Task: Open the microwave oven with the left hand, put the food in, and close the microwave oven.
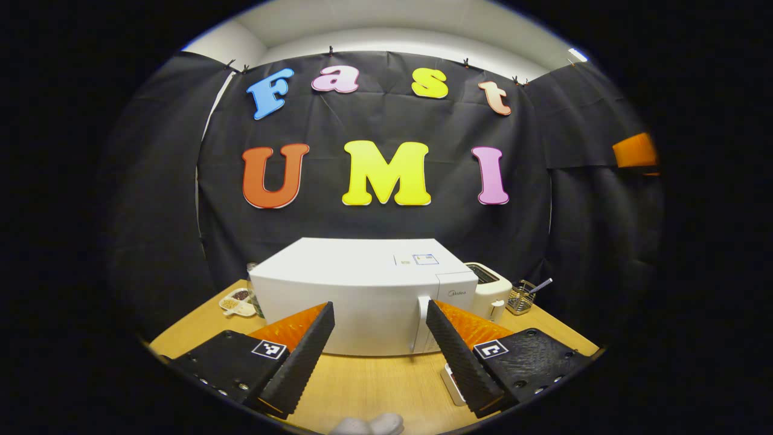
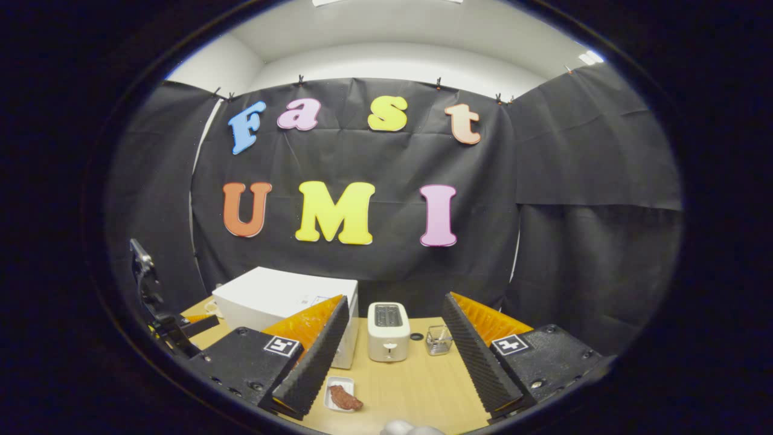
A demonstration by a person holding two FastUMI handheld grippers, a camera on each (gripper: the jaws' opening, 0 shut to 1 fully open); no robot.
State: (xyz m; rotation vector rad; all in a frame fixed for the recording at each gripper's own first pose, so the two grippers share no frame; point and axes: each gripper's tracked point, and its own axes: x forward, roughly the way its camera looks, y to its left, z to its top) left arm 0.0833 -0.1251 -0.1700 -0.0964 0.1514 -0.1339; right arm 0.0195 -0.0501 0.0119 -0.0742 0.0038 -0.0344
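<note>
A: What's surrounding the booth rn?

B: Black creased cloth wall [image 2: 386, 241] is hanging across the back & both sides, clipped along its top edge. Above it, a plain white room wall [image 2: 398, 63] is showing, w/ a white ceiling [image 2: 386, 24] curving over.

A: Light?

B: Bright ceiling light panel [image 2: 590, 57] is glowing at upper right.

A: Furniture?

B: Light wooden tabletop [image 2: 410, 386] is running up to the cloth; in the left gripper view the same wood grain [image 1: 368, 380] is catching a soft glare.
</note>
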